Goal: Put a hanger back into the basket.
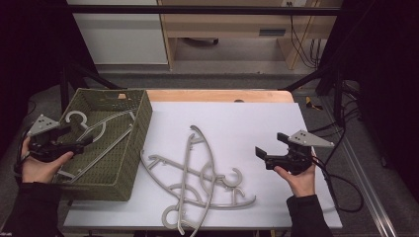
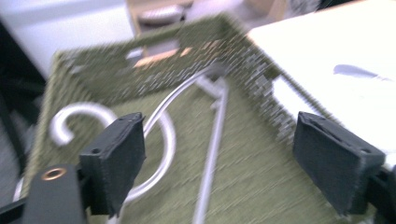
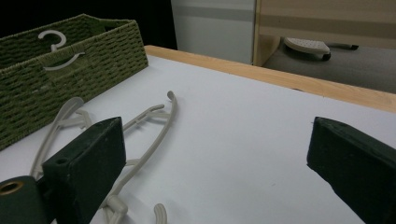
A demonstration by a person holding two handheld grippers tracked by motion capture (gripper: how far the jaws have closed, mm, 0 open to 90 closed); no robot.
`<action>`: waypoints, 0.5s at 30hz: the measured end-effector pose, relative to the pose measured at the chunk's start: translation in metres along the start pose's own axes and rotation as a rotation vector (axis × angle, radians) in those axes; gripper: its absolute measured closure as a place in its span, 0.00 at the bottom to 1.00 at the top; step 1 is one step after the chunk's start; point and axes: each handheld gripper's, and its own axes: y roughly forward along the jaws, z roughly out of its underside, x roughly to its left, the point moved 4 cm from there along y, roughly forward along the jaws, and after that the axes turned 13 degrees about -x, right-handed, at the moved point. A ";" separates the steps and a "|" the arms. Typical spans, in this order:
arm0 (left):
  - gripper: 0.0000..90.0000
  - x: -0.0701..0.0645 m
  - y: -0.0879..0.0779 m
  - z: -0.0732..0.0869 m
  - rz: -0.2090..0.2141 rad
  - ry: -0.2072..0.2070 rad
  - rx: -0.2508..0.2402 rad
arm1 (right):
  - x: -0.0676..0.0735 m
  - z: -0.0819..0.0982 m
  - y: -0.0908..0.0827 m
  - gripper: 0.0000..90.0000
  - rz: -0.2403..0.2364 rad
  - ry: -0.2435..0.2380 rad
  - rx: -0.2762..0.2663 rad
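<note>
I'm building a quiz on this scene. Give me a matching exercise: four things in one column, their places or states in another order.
Things:
1. green basket
2. hanger in the basket
3. pile of hangers
4. right gripper

Places or states:
A. jaws open, nothing between them
B. lying on the white sheet
C. at the table's left edge
D. beneath the left gripper

Pairs: 1-C, 2-D, 3-B, 4-A

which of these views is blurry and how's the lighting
Left gripper view: smeared with motion blur across the green basket and the hanger in it. Right gripper view: sharp on the hangers on the white sheet. High view: evenly lit table, dark surroundings, mild grain.
</note>
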 end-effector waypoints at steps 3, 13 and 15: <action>0.12 -0.019 0.001 -0.007 0.038 -0.018 -0.063 | 0.000 0.000 -0.001 0.04 0.003 0.012 -0.001; 0.12 -0.074 0.009 -0.006 0.132 -0.035 -0.163 | 0.006 0.001 -0.004 0.07 -0.019 0.022 0.001; 0.16 -0.084 0.010 -0.003 0.160 -0.002 -0.163 | 0.008 0.002 -0.005 0.06 -0.024 0.026 0.001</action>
